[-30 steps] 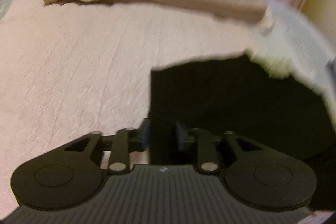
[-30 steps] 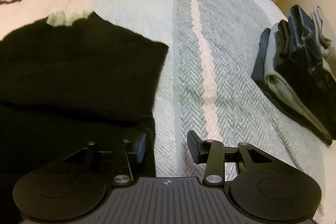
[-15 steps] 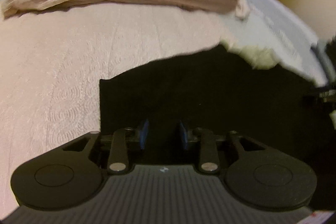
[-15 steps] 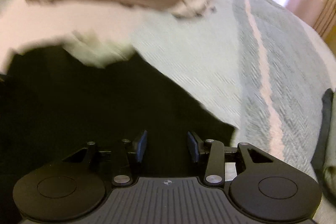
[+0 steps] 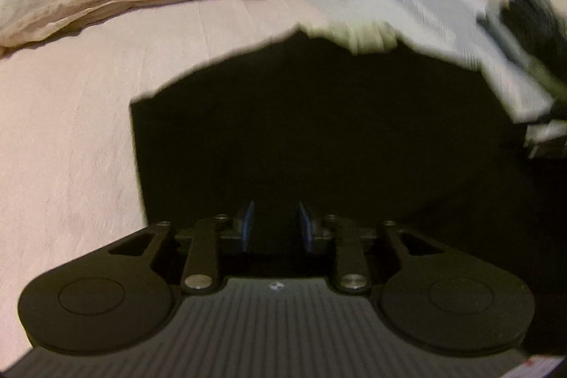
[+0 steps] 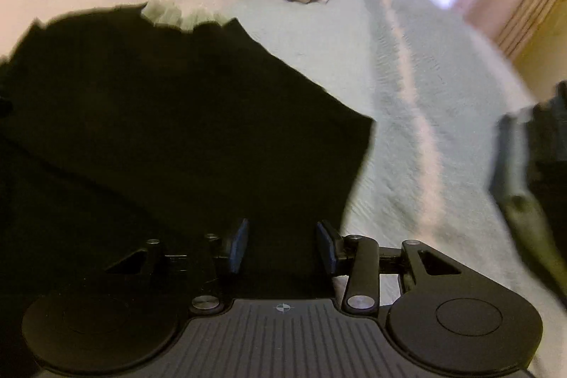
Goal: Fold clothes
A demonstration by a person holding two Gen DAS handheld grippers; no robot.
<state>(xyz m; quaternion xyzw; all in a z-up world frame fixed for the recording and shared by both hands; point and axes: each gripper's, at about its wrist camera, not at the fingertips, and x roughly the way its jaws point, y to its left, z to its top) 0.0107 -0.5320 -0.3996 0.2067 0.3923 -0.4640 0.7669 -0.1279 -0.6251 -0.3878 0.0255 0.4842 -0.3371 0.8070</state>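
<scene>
Two grippers over black garment (image 6: pixel 184 130) on bed (image 6: pixel 407 101).
Left gripper (image 5: pixel 274 224) closing, fabric between; right gripper (image 6: pixel 281 245) half-open, now repositioned from garment's edge onto cloth.

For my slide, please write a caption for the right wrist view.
Right gripper above the black garment near its edge on the pale bed cover.

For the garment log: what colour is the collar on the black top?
Pale green collar on the black top, clearest in the right wrist view.
</scene>
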